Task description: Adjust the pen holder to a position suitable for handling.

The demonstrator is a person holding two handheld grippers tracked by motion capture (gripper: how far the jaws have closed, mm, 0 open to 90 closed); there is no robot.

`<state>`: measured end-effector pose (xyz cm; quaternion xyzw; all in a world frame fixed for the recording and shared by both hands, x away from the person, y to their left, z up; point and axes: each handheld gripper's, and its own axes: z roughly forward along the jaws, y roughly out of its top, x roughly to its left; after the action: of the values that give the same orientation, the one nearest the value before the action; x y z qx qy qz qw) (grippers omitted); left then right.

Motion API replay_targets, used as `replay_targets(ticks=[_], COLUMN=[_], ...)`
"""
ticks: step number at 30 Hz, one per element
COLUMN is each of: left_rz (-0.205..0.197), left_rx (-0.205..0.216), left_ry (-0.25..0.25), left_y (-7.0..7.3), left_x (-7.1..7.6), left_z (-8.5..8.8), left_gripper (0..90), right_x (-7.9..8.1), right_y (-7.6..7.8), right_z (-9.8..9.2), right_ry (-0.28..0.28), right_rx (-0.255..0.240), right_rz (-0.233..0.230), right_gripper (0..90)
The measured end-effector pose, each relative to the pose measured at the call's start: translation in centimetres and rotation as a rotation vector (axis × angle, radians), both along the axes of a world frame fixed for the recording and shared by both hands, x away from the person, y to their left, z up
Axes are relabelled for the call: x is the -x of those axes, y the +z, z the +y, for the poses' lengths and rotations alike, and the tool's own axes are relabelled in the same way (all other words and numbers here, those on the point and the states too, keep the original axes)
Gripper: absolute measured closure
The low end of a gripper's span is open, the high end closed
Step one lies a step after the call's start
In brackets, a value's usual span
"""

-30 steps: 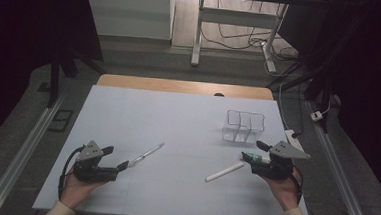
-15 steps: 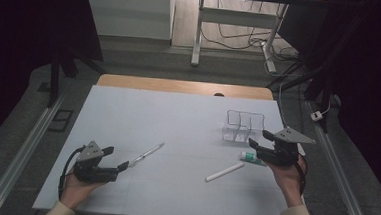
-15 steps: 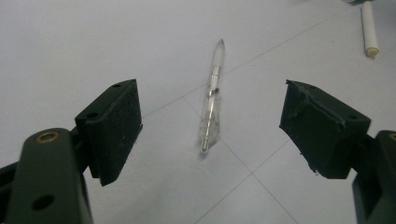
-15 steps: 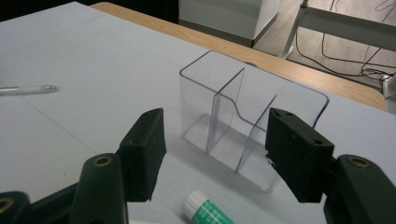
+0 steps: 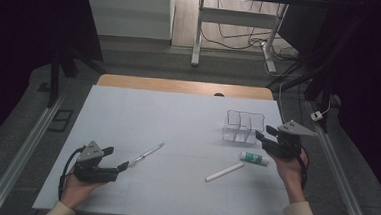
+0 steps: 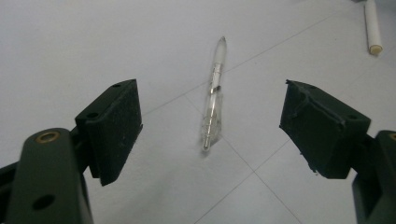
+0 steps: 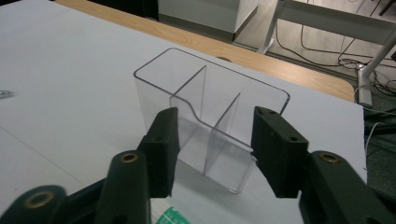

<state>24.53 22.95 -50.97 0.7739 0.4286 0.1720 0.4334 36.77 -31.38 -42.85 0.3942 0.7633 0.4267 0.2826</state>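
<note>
Nothing is stowed yet, by the look of it: the job seems to be gathering the loose desk items into the clear holder, and all of them lie flat on the white table (image 5: 188,112). At the left, the left gripper (image 5: 123,165) sits low with its jaws spread wide and empty; the clear plastic pen (image 6: 214,95) lies straight ahead of the gap between its fingers (image 6: 114,126), its near end just beyond the pads, apart from both and pointing away from them. Farther off, past the right-hand finger, lies the white marker (image 5: 224,172), untouched. Next comes the small white tube with a green label (image 5: 254,158), lying just under the right gripper (image 5: 262,137), below and behind its fingertips. That gripper is open about halfway and holds nothing; in its own view the fingers (image 7: 164,140) frame the low front wall of the clear acrylic three-compartment organizer (image 7: 210,116), close to it, though whether they touch it I cannot tell. All its compartments are empty. So my judgement is that the work is at its start: three items are left to pick up and drop in.
</note>
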Motion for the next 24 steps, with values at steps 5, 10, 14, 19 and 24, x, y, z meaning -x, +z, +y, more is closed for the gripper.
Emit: replay_targets(ticks=[5,10,14,19,24], left_rz=[0.002,0.003,0.004,0.007,0.006], left_rx=[-0.001,-0.002,0.001,-0.002,-0.001], left_ry=[-0.003,-0.002,0.000,-0.001,-0.001], left_y=[-0.1,-0.1,-0.1,-0.2,-0.2], left_x=[-0.1,-0.1,-0.1,-0.2,-0.2], left_z=[-0.1,0.0,0.0,0.0,0.0], left_gripper=[20.9,20.9,21.0,21.0,21.0], right_x=[-0.6,-1.2,-1.9,-2.5,-3.2], right_y=[0.0,-0.2,-0.6,-0.8,-0.9], right_z=[-0.5,-1.0,-1.6,-2.1,-2.4], right_ry=[-0.017,-0.043,-0.063,-0.081,-0.106], right_rx=[0.001,-0.003,-0.012,-0.016,-0.009], right_rz=[0.011,0.023,0.039,0.050,0.054], right_gripper=[66.2,76.6,86.6,89.1,89.1])
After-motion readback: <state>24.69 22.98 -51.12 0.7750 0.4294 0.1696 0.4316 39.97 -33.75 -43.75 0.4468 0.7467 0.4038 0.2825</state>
